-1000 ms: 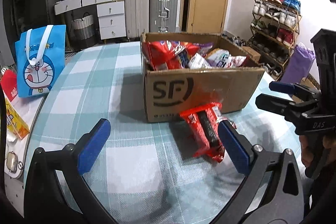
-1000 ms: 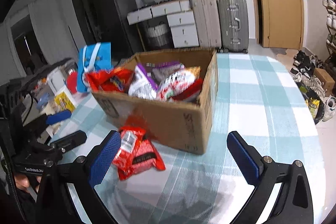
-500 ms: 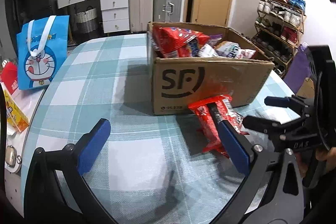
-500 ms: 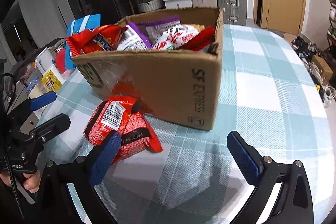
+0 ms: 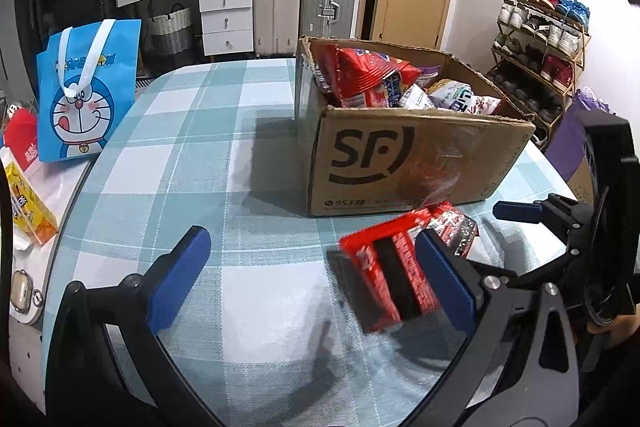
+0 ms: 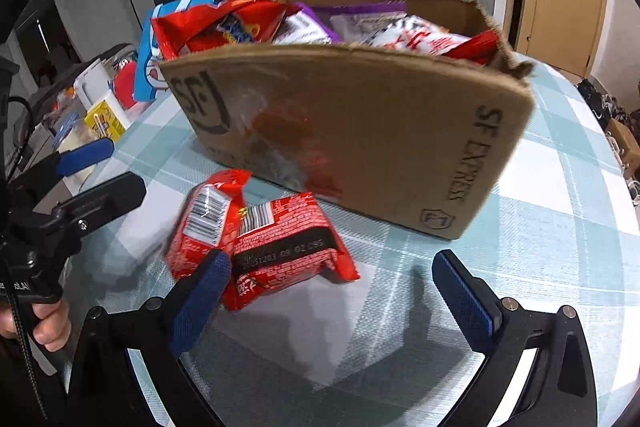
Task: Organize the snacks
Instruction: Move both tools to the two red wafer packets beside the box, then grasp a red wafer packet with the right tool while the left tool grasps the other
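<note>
Two red snack packets (image 6: 256,247) lie on the checked tablecloth in front of a cardboard SF box (image 6: 360,131) that holds several snack bags. They also show in the left wrist view (image 5: 400,267), with the box (image 5: 400,159) behind them. My right gripper (image 6: 328,283) is open, low over the table, its left finger beside the packets. My left gripper (image 5: 316,275) is open and empty, its right finger in front of the packets. Each gripper shows in the other's view, the right one (image 5: 532,223) and the left one (image 6: 92,171), jaws apart.
A blue Doraemon bag (image 5: 86,91) stands at the table's left edge by a yellow carton (image 5: 28,207). Suitcases (image 5: 304,3), drawers and a door stand behind. A shoe rack (image 5: 540,39) is at the right.
Both grippers have come lower and closer to the red packets and the box. The packets now sit between the right gripper's fingers and at the left gripper's right finger.
</note>
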{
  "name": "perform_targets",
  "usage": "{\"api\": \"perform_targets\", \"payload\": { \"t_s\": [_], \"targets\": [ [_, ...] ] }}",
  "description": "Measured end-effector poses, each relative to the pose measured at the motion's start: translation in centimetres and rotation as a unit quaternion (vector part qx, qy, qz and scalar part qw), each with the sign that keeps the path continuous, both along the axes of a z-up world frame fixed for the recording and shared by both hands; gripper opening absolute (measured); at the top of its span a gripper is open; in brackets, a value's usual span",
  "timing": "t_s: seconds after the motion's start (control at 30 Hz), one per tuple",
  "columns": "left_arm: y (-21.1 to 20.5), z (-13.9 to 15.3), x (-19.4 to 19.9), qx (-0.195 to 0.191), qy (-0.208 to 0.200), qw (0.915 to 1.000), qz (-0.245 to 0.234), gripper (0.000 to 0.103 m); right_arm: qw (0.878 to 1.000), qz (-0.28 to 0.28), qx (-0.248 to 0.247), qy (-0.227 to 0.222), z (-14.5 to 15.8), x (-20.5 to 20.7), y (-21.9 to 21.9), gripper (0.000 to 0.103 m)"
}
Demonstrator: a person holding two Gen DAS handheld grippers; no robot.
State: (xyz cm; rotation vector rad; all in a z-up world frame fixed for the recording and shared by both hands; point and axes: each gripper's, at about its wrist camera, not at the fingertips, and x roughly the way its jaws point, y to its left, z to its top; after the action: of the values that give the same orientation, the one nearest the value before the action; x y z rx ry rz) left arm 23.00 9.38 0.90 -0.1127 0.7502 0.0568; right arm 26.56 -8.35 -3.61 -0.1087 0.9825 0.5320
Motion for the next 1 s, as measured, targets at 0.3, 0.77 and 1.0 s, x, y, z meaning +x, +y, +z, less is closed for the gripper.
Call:
{"api": "perform_targets", "payload": {
  "t_s": [0.3,0.77,1.0],
  "targets": [
    [1.5,-1.0,0.4,-0.032,0.019,0.9992,0.016,0.102,0.999,0.012,-0.040,-0.004,-1.0,-0.1,2.8,0.102],
    [1.7,-1.7,0.7,-0.029,0.034,0.9989,0.016,0.102,0.996,0.038,-0.073,-0.017,-1.7,-0.3,6.0,0.101],
    [1.3,-2.0,0.9,-0.024,0.042,0.9988,0.010,0.102,0.997,0.050,-0.062,-0.013,-2.0,-0.1,6.4,0.081]
  ]
}}
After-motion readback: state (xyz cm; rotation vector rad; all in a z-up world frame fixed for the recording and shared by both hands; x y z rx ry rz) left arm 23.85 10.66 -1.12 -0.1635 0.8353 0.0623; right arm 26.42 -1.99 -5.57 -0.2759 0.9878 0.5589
